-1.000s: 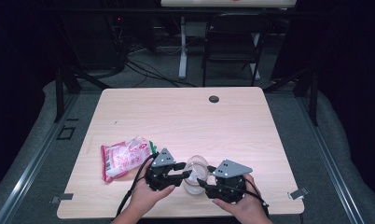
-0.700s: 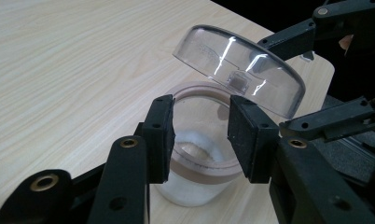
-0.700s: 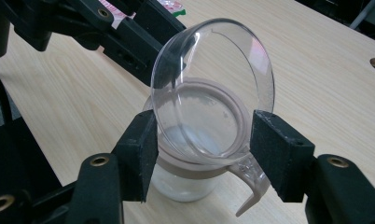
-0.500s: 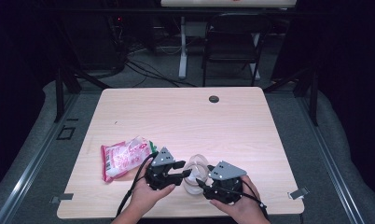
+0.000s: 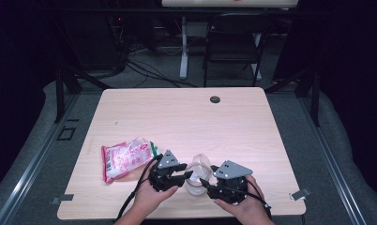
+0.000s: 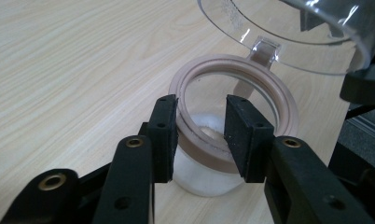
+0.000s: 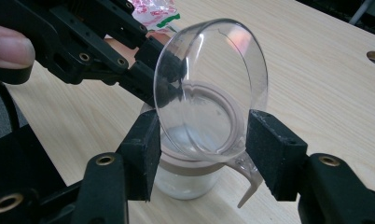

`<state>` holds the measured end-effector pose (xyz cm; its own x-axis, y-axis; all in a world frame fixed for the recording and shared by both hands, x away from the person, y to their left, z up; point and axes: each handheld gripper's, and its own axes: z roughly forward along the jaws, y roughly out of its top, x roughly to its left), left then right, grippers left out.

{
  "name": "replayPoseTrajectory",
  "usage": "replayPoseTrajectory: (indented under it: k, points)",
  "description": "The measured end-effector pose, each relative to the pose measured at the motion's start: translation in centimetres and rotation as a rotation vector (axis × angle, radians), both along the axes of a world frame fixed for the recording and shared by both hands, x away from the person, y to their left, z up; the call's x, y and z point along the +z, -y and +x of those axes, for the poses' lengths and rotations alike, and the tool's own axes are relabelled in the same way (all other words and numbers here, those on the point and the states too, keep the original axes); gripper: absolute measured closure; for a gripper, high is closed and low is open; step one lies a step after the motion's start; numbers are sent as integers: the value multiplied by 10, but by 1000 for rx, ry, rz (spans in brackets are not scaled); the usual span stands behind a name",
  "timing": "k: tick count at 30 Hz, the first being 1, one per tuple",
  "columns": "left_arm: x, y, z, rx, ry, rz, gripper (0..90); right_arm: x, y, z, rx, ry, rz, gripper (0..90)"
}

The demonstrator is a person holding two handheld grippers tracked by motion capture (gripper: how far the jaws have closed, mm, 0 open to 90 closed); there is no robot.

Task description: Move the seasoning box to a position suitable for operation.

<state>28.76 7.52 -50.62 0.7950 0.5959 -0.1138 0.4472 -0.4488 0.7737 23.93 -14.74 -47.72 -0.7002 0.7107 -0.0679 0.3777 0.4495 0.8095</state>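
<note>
A clear glass jar [image 5: 195, 183] with a pinkish seal ring [image 6: 281, 109] stands near the table's front edge. Its clear hinged lid [image 7: 209, 79] is swung up and tilted. My left gripper [image 6: 202, 135] straddles the jar's near rim, one pad outside the ring and one inside the mouth, and grips it. My right gripper [image 7: 202, 149] is shut on the lid, with a pad against each side of its edge. In the high view the left gripper [image 5: 186, 176] and right gripper [image 5: 203, 182] meet at the jar from either side. The jar looks empty.
A pink and white snack bag [image 5: 125, 157] lies on the wooden table [image 5: 186, 122], just left of my left hand. A round cable hole [image 5: 215, 99] sits at the table's far edge. A black chair [image 5: 233, 37] stands beyond the table.
My right gripper has shifted slightly left and closer to the jar. The left gripper, the jar and the bag have stayed in place.
</note>
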Motion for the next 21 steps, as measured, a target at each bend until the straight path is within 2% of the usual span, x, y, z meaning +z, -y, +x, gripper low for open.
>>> replayPoseTrajectory:
  k: [4, 8, 14, 18, 21]
  points:
    - [-1, 0, 0, -5, 11, 3, 655, 1, 5, 0, -8, -9, 14, 459]
    - [-3, 0, -1, 6, 25, -7, 670, 3, 12, 0, -17, -12, 47, 468]
    - [-2, 0, -2, -4, 35, 4, 684, 5, 25, 0, -38, -23, 89, 483]
    - [-2, 0, -1, -6, 38, 4, 684, 4, 35, 0, -63, -31, 116, 491]
    - [-2, -1, -2, -7, 38, 3, 684, 4, 41, 0, -86, -35, 115, 515]
